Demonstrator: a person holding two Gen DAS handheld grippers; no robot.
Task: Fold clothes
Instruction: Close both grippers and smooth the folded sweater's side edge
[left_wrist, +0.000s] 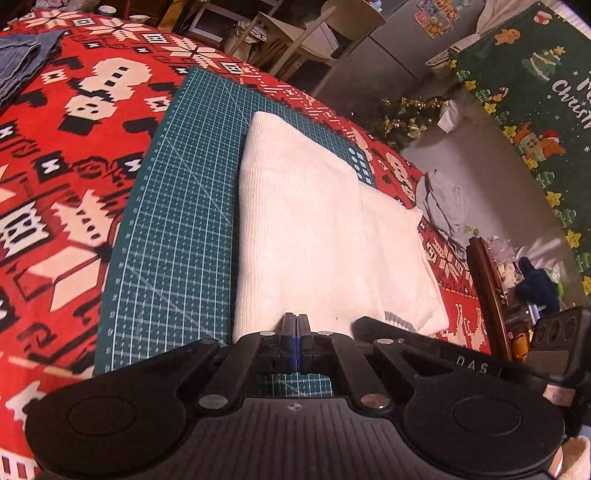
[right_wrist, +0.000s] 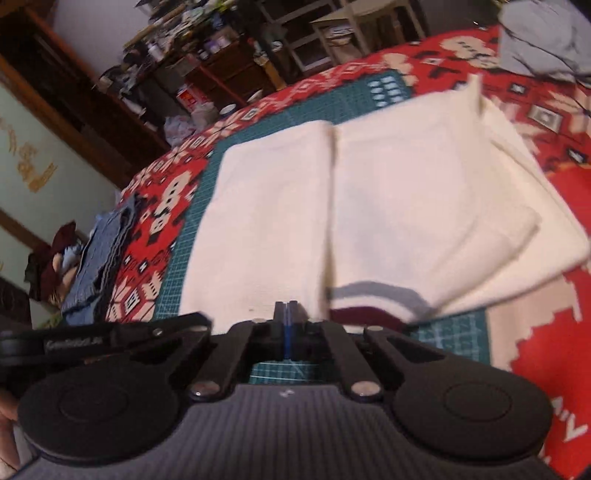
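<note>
White folded garment (left_wrist: 317, 229) is lying on the green cutting mat (left_wrist: 177, 221) (over the red-patterned desk); both the left gripper (left_wrist: 295, 321) and right gripper (right_wrist: 285, 308) are sitting closed and empty at its near edge, pointing downward.

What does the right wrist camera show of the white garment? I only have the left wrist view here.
Observer: The white garment has two flaps folded inward, and their edges meet along a line down its middle.
Operator: Any marking at the near edge?
Observer: Yes, a striped band, dark red and grey, lies at the near edge, right of that line.
Operator: How do the other hand-held gripper's jaws stand?
Observer: The right hand-held gripper is shut, at the near edge just left of the band. I cannot tell whether it pinches fabric.
</note>
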